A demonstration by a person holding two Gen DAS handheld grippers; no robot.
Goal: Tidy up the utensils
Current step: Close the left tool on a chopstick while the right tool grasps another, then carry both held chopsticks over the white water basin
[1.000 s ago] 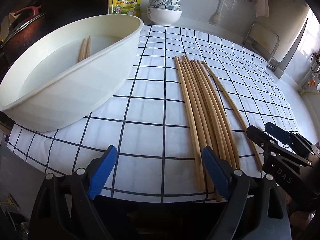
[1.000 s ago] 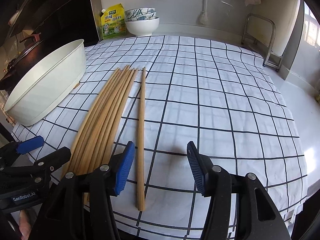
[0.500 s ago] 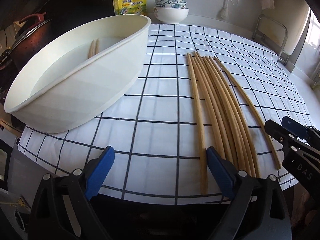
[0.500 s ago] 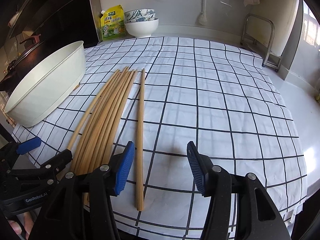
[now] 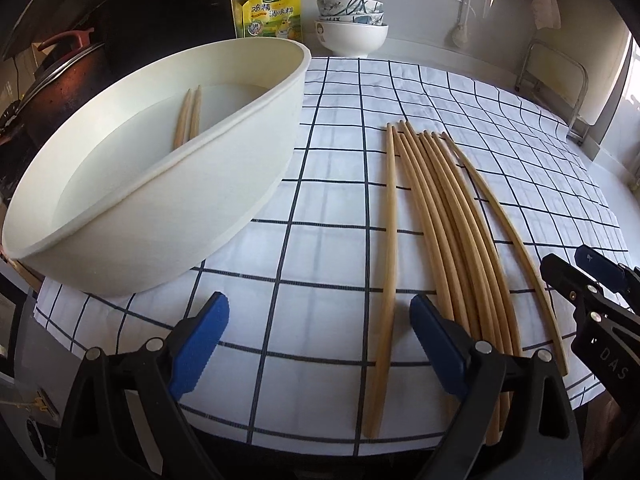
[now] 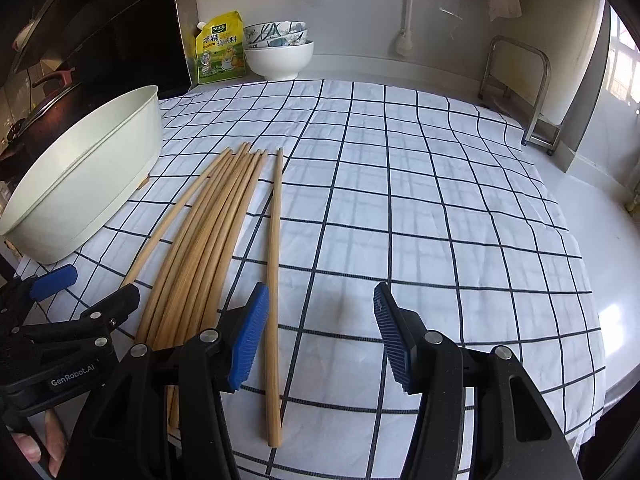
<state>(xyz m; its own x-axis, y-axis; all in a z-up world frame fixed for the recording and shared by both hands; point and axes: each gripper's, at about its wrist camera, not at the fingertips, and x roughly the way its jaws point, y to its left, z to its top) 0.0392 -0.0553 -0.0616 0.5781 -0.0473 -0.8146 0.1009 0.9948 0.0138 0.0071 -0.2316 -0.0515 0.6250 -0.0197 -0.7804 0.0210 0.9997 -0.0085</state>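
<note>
Several wooden chopsticks (image 5: 452, 232) lie side by side on the checked cloth; they also show in the right wrist view (image 6: 208, 248). One chopstick (image 5: 388, 240) lies apart on the left, another (image 6: 274, 280) apart on the right. A white oval tub (image 5: 224, 196) holds two chopsticks (image 5: 188, 118). My left gripper (image 5: 320, 340) is open and empty, low over the near ends, the left single chopstick between its fingers. My right gripper (image 6: 316, 332) is open and empty, the right single chopstick just inside its left finger.
A yellow seasoning pouch (image 6: 220, 54) and stacked bowls (image 6: 280, 50) stand at the back by the wall. A dark pot (image 5: 60, 68) sits left of the tub. A metal rack (image 6: 516, 92) stands at the right. The cloth's front edge is just under both grippers.
The left gripper has shifted left and back a little, so the left single chopstick now lies between its fingers. The right gripper has barely moved. Both stay open.
</note>
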